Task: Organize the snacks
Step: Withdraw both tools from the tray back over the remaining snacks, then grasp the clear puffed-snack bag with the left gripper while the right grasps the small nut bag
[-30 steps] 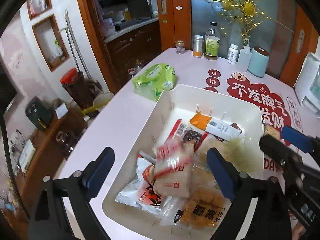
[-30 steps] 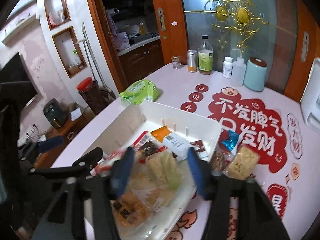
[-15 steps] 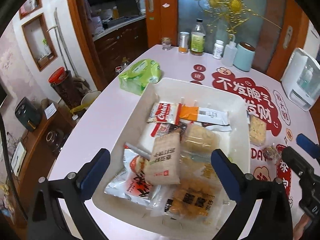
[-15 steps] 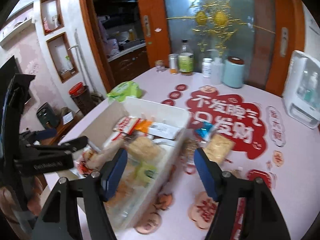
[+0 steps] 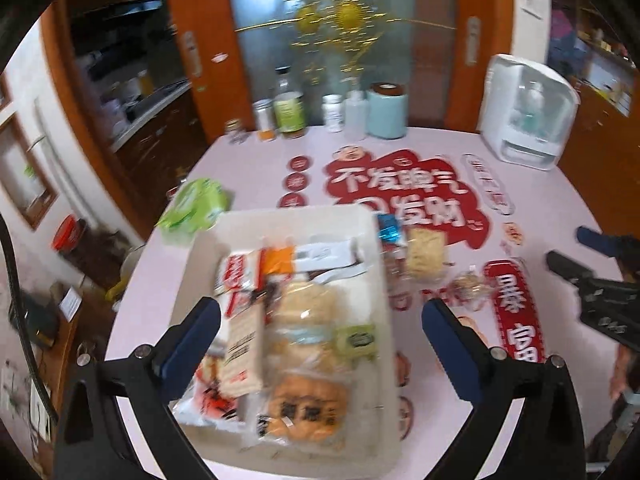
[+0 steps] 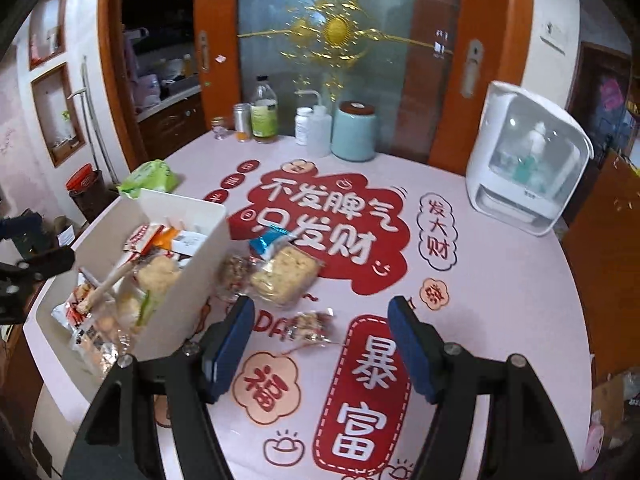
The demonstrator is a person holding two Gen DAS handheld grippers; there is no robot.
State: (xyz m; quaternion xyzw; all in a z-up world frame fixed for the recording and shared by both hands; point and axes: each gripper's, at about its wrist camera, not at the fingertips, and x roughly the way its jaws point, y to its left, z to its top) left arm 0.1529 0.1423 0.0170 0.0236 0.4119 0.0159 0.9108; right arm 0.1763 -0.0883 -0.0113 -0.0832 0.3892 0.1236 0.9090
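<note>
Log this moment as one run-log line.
left gripper: open, empty, over white bin | right gripper: open, empty, above small snack pack | loose beside bin: cracker pack

- The tabletop bore a red cloud sign reading "不发脾气 只发财".
- An oval sign read "发大财".
- A red banner read "暴富".
- A flower badge read "福".

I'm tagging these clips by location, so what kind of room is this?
Most likely a home dining area beside a kitchen. A table with a printed cover holds a white bin of snacks, bottles and a small white appliance; kitchen cabinets show through the doorway.
</note>
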